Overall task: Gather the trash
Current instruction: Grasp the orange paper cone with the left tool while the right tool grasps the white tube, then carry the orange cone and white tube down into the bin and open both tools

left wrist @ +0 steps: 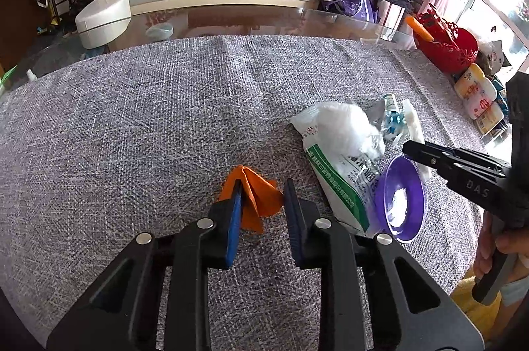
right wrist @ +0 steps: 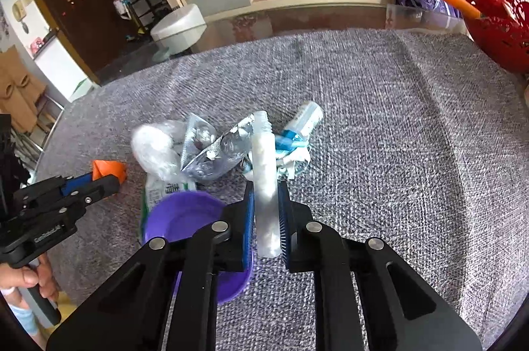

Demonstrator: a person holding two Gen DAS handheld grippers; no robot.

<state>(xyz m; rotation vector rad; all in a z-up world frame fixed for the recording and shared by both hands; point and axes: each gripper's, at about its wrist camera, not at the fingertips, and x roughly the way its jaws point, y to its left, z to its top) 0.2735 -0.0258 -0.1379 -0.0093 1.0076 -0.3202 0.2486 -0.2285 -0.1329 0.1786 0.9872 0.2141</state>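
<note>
Fingers of the right gripper (right wrist: 266, 212) pinch a clear plastic tube (right wrist: 264, 172), lifted just above the purple bowl (right wrist: 185, 215) and grey tablecloth (right wrist: 396, 126). Spread apart, the left gripper (left wrist: 261, 202) straddles a crumpled orange paper (left wrist: 261, 198); one pad touches it, nothing clamped. Between them lies a trash heap: white plastic bag (left wrist: 334, 179), blister packs (right wrist: 211, 149), small bottle (right wrist: 307, 117).
</note>
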